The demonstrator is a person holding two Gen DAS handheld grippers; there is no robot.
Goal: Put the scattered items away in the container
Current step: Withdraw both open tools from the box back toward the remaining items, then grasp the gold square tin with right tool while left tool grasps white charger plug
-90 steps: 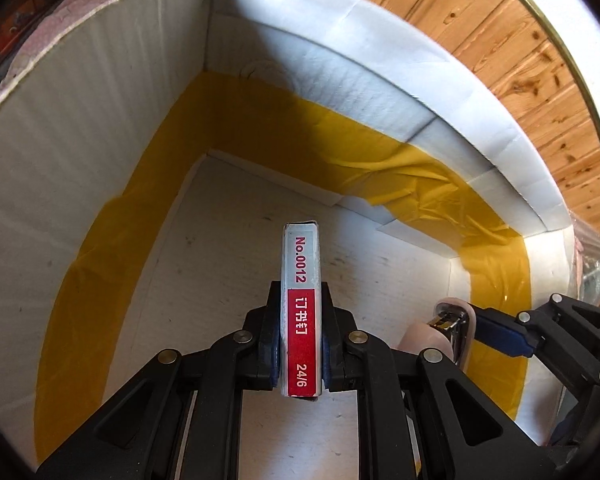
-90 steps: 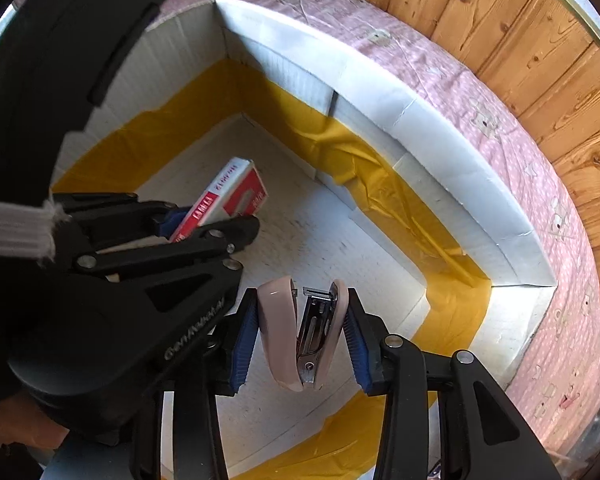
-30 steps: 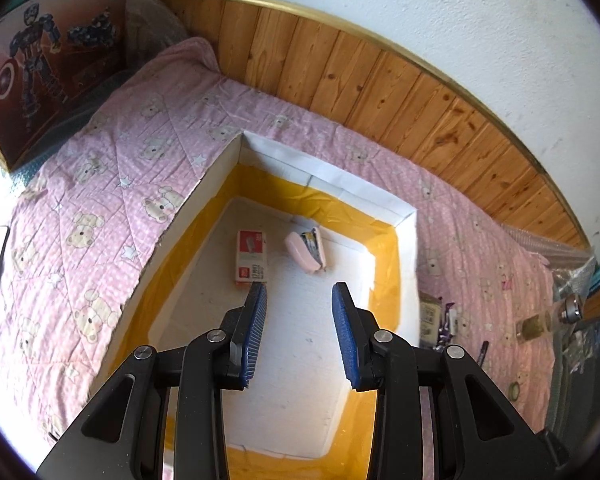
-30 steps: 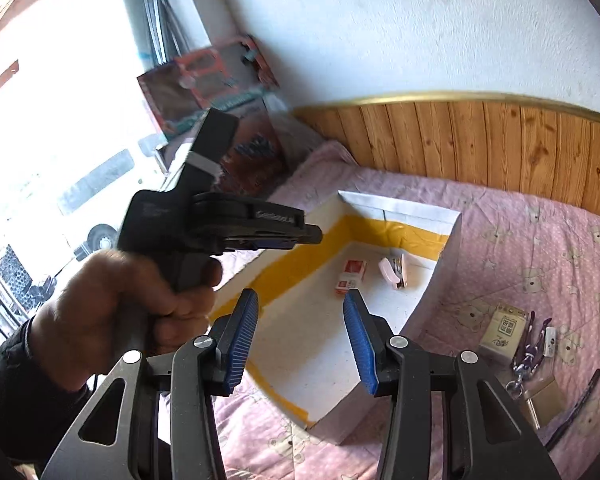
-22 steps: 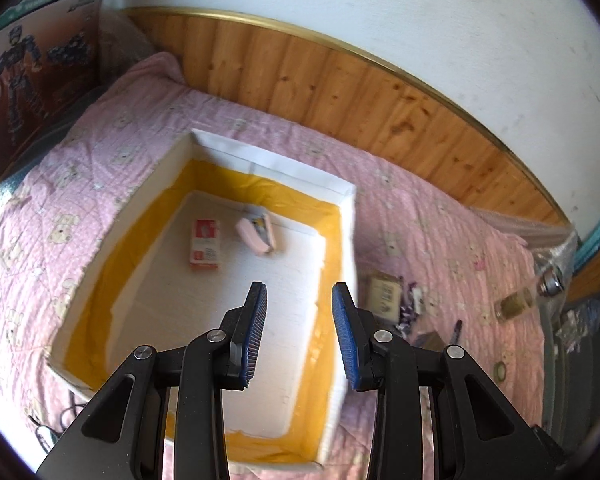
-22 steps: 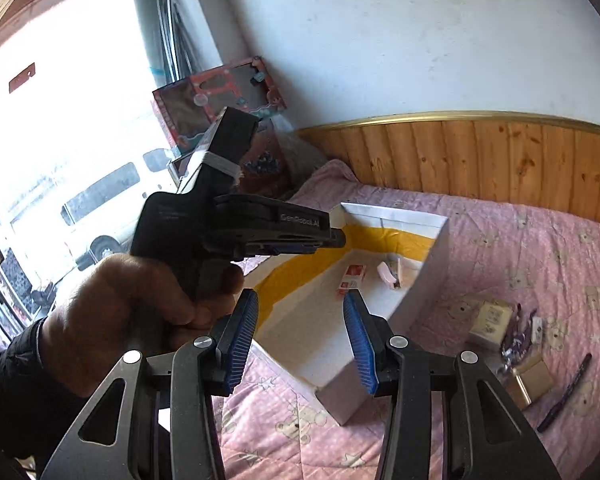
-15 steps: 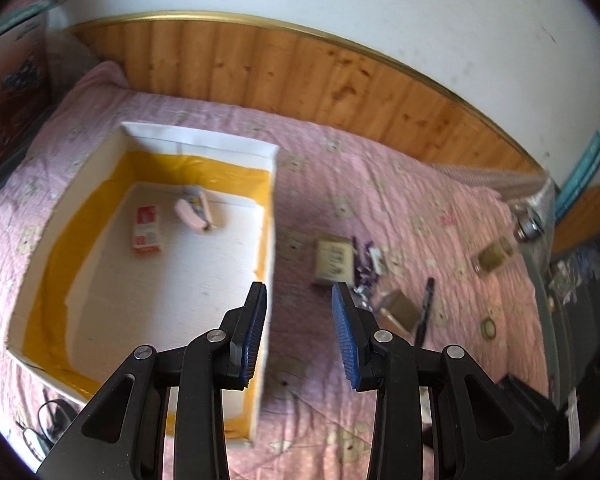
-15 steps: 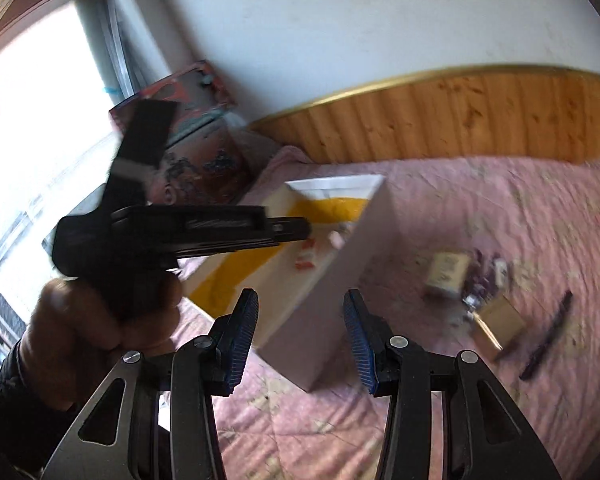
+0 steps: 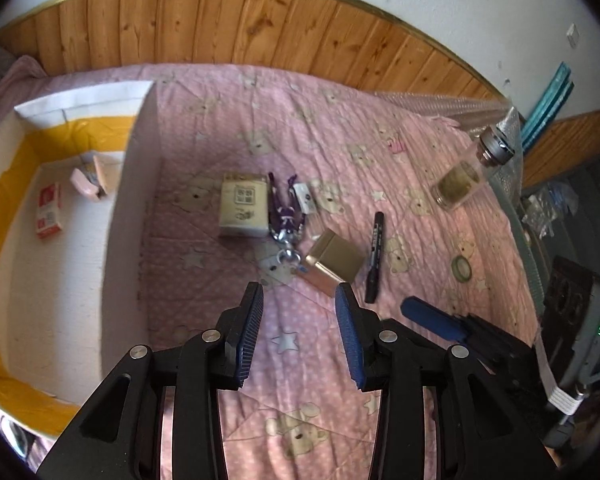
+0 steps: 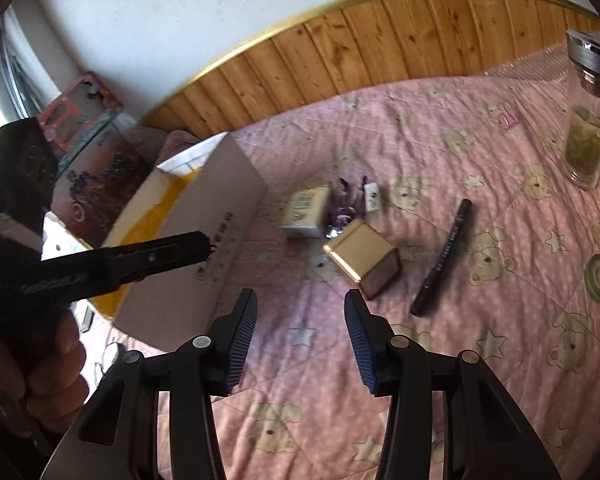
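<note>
The white box [image 9: 134, 184] with yellow tape inside stands at the left; a red staple box [image 9: 49, 211] and a pink stapler [image 9: 88, 182] lie in it. Right of it on the pink bedspread lie a beige box [image 9: 244, 210], a purple key strap [image 9: 285, 216], a tan box [image 9: 332, 268] and a black marker [image 9: 374, 256]. My left gripper [image 9: 300, 336] hovers before the tan box, jaws opening, nothing between them. My right gripper [image 10: 300, 340] hovers near the tan box [image 10: 364, 258] and marker [image 10: 444, 258], jaws also opening and empty.
A glass jar [image 9: 470, 172] with green contents, a tape roll [image 9: 461, 268] and a small pink clip [image 9: 396, 145] sit farther right. Wood panelling backs the bed. A hand [image 10: 40, 376] holds the left gripper at the left of the right wrist view. Dark equipment [image 9: 576, 320] lies off the bed's right edge.
The staple box and stapler, held three seconds ago, now lie in the box. Both grippers have swung right from over the box to the scattered items, and their jaws stand wider.
</note>
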